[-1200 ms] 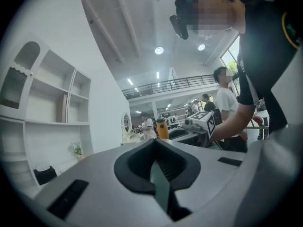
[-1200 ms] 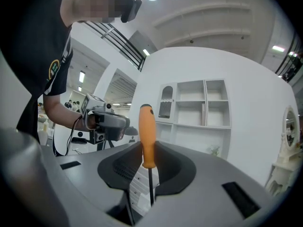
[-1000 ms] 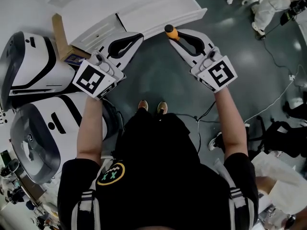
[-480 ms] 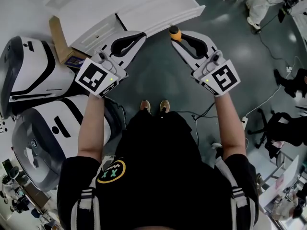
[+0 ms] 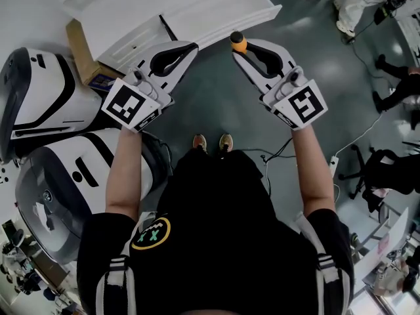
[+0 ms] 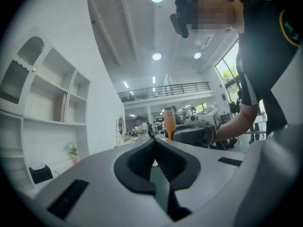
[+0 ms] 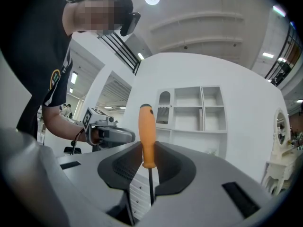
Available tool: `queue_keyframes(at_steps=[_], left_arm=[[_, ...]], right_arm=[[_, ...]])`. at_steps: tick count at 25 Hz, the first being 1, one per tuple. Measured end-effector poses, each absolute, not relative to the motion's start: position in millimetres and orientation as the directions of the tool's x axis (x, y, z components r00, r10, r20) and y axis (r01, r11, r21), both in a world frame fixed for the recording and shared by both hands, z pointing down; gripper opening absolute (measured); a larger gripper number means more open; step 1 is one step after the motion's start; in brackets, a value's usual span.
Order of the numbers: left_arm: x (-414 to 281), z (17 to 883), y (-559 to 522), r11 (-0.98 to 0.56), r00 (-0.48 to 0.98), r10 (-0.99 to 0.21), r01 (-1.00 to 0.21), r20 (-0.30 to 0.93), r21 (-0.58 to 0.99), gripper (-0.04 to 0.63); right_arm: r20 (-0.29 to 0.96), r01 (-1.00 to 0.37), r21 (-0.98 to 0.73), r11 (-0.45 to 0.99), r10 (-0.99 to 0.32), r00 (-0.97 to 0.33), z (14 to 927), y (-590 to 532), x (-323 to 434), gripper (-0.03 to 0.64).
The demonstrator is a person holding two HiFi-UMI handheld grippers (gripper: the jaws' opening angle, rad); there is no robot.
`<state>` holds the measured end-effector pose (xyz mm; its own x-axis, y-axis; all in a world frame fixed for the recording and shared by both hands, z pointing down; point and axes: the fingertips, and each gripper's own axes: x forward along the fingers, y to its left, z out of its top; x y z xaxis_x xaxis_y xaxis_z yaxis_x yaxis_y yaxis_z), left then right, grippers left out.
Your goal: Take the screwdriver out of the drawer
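Right gripper (image 7: pixel 147 195): I'm clamped on the thin metal shaft of the screwdriver (image 7: pixel 146 135), with its orange handle standing up above my jaws.
Screwdriver's place: it's out in the air over the grey floor (image 5: pixel 216 100), just in front of the white cabinet (image 5: pixel 216 8) and touching none of it.
Left gripper (image 6: pixel 163 197): jaws together, nothing in them, level beside the right one.
Slip risk: the shaft is smooth and narrow, so I reckon it could slide down through my pads.
Swing risk: the heavy handle sits high, and a quick turn of my wrist might tip it over.
Bump risk: the left gripper is near enough to knock the handle.
Drop zone: if it falls, it lands by my shoes (image 5: pixel 211 142).
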<state>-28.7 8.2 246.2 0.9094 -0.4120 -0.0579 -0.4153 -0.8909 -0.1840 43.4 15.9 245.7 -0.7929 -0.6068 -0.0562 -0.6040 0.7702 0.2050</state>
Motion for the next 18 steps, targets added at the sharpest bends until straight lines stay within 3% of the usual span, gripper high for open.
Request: queue_keyframes(at_steps=[18], left_arm=[[-43, 242, 15, -0.888, 0.907, -0.416, -0.420, -0.062, -0.189, 0.017]], right_arm=[[-0.063, -0.593, 0.217, 0.775, -0.596, -0.801, 245, 23, 29, 0.101]])
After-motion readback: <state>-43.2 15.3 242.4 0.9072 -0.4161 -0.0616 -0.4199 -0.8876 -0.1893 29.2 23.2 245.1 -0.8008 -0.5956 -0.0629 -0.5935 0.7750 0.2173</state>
